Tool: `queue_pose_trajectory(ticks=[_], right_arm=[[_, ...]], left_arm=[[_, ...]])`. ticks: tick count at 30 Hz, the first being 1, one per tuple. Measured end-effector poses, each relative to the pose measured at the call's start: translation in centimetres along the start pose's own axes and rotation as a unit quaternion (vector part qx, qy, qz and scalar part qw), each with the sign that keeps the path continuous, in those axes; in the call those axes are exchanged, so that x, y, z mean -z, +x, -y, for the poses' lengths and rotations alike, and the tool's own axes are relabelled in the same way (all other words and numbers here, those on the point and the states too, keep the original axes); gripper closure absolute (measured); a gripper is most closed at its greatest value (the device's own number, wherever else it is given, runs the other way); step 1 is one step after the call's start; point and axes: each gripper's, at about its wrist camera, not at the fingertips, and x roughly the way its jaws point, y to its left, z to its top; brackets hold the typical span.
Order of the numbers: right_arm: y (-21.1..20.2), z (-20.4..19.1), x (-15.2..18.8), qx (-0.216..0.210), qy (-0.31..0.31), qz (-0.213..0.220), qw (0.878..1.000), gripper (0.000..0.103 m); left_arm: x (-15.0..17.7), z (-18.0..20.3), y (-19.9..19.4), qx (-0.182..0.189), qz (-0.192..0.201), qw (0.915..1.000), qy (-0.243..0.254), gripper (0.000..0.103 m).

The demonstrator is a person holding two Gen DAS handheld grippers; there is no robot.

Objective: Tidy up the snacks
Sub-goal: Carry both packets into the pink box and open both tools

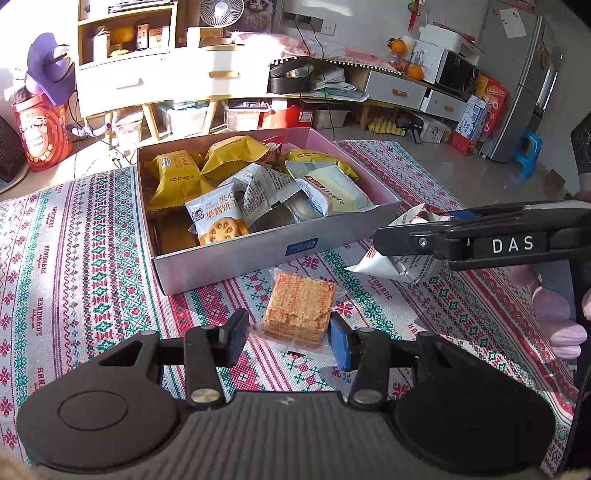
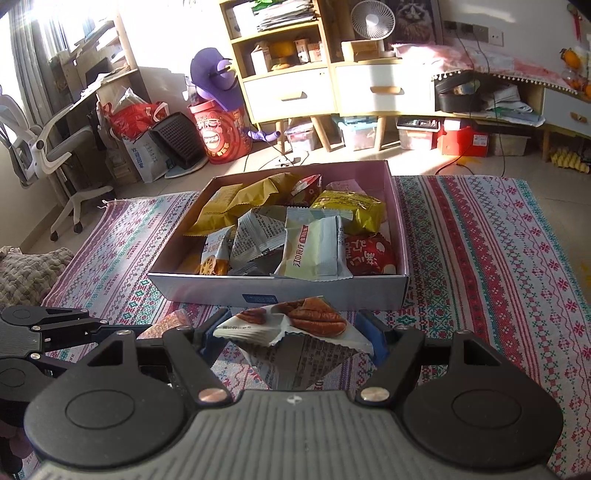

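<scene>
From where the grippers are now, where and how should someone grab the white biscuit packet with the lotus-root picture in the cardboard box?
Pinch the white lotus-root biscuit packet by its upper crimped edge, from above: it leans propped against neighbouring packets, near the cardboard box front wall.

Woven patterned cloth; matt cardboard box; glossy crinkled plastic wrappers.

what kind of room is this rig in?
Looks like a lived-in home room, probably a living room with a desk corner. Signs: a wooden cabinet with drawers and a small fan on top, an office chair by the window, and a fridge.
</scene>
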Motion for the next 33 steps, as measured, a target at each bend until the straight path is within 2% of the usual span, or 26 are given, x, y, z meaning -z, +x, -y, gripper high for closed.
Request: queue_pose_trajectory(ticks=[19,25,33], right_arm=[[-1.5,1.0,-2.7,-0.004,0.038,0.036,0.999,0.033],[-0.5,0.9,-3.6,-0.005,0.044,0.043,0.998,0.033],[1.8,-0.1,-4.8,-0.022,0.043,0.043,0.998,0.033]], left_arm=[[-2.2,-2.2,-1.5,-0.040,0.050,0.9958,-0.066,0.050],[-3.4,-2.9,-0.7,-0.073,0.068,0.9912,-0.088,0.050],[-4.6,-4.1,1.2,-0.093,0.068,0.9870,-0.112,0.050]])
